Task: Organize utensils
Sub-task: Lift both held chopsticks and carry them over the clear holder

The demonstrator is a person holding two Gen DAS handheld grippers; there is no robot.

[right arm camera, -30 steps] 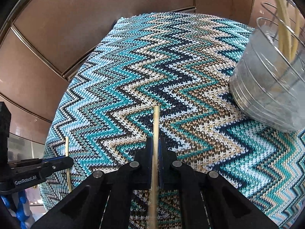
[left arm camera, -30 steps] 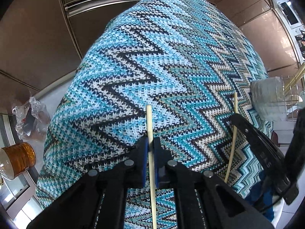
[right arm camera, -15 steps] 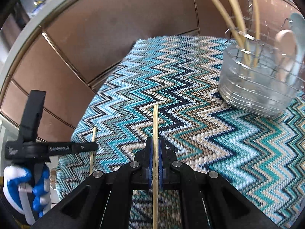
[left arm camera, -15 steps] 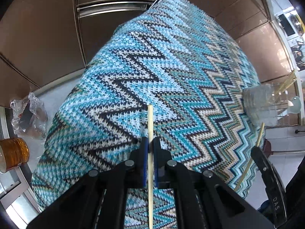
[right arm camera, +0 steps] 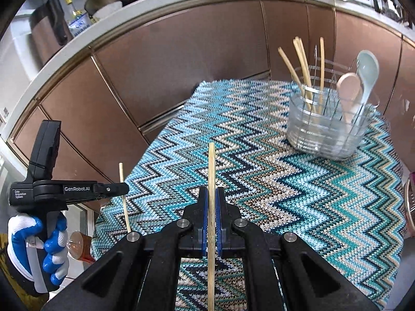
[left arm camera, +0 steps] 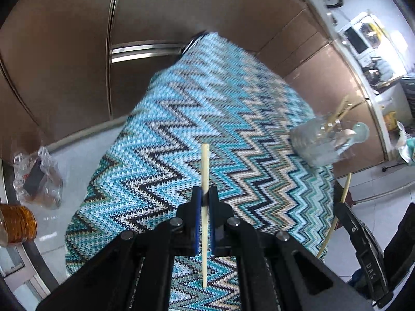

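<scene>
A knitted zigzag cloth (right arm camera: 285, 181) in blue, teal, tan and black covers the table, ribbed and coarse. Behind it run glossy copper-brown cabinets (right arm camera: 181, 59) under a pale counter edge. The left gripper (left arm camera: 205, 197) is clamped on a pale round chopstick (left arm camera: 205, 171), raised above the cloth. The right gripper (right arm camera: 211, 202) pinches a second chopstick (right arm camera: 211, 165) the same way. A clear ribbed caddy (right arm camera: 326, 134) on the cloth's far right holds upright chopsticks and two spoons (right arm camera: 358, 85).
</scene>
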